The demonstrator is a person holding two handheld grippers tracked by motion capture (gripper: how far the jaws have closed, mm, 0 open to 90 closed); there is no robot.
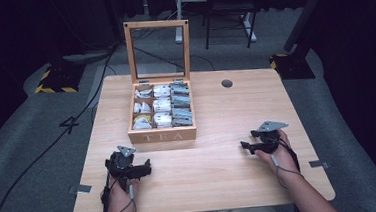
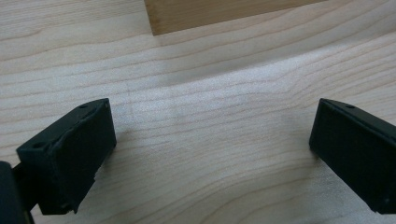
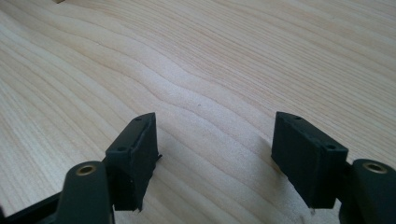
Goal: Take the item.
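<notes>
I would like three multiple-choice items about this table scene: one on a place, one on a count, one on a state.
1. Where does the tea box stand on the table?
A. At the near right corner
B. Toward the far side, left of the middle
C. Off the table

2. How many columns of compartments does the box have?
A. One
B. Three
C. Six

3. What is the state of the lid?
A. Shut flat
B. Lying beside the box
C. Raised upright

Answers: 1 B, the box sits beyond the left tongs and right tongs; 2 B, three columns show; 3 C, the lid stands upright behind the box.
</notes>
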